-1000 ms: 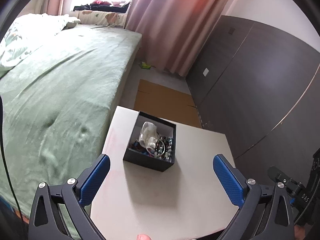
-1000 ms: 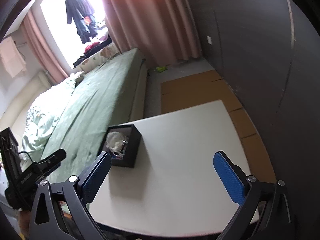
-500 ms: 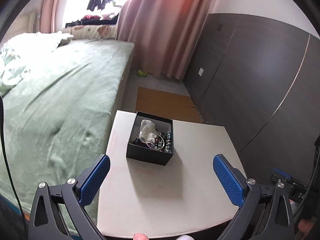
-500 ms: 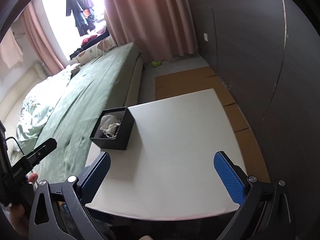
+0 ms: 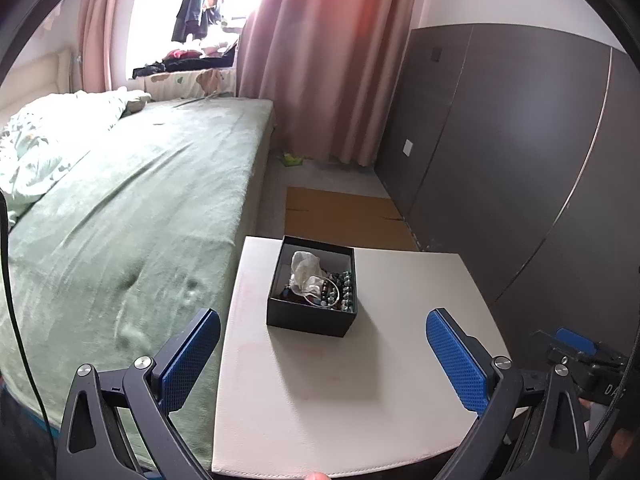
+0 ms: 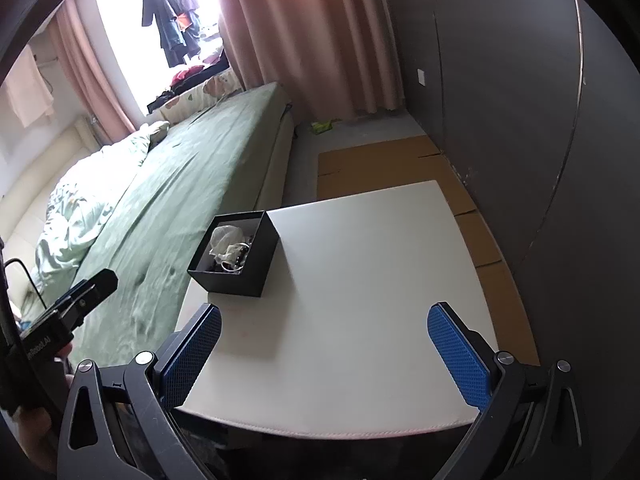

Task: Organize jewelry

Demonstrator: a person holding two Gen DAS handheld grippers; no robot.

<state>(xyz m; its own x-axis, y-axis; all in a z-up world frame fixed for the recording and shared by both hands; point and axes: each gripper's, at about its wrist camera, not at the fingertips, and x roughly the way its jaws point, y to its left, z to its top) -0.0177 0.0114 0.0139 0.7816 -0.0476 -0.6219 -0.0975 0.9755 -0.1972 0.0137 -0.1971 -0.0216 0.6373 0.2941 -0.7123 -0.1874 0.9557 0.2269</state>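
The black box of tangled jewelry was set on the counter beside the bed. Both grippers, left gripper and right gripper, were held wide and empty short of the box, seemingly poised for approach.

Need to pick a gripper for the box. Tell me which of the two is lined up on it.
The left gripper: the black box sits between its open fingers in its view. In the right gripper's view the box lies off left.

a white table carries one open black box near its bed-side edge.
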